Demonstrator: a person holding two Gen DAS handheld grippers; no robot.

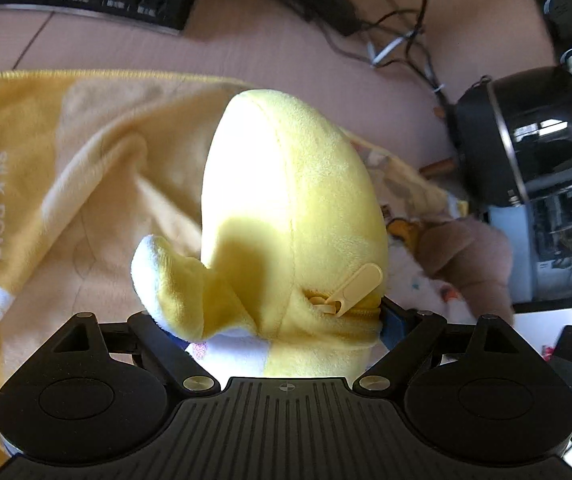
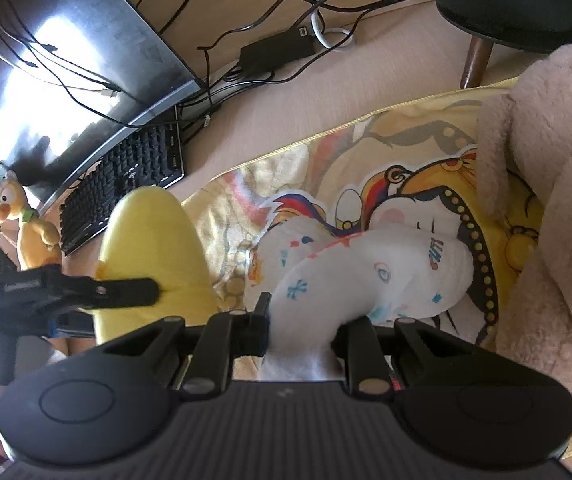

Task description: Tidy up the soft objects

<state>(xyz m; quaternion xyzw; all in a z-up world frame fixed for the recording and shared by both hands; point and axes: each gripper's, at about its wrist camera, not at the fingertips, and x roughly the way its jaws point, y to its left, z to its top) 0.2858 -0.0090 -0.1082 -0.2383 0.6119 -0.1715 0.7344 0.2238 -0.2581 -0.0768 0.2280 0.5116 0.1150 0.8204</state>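
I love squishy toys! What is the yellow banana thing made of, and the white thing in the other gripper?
The yellow banana toy looks like short, velvety plush: fine fuzzy nap, stitched seams, and a matte zipper that is probably plastic. The white printed bundle looks like soft fleecy cloth, since it bulges and bends where the fingers squeeze it. Its exact fabric is unclear.

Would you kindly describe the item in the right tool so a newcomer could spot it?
Find the yellow cartoon blanket on the desk. Above it, the right tool grips a white rolled cloth with small colourful prints, unlike the plain yellow banana plush and beige plush beside it.
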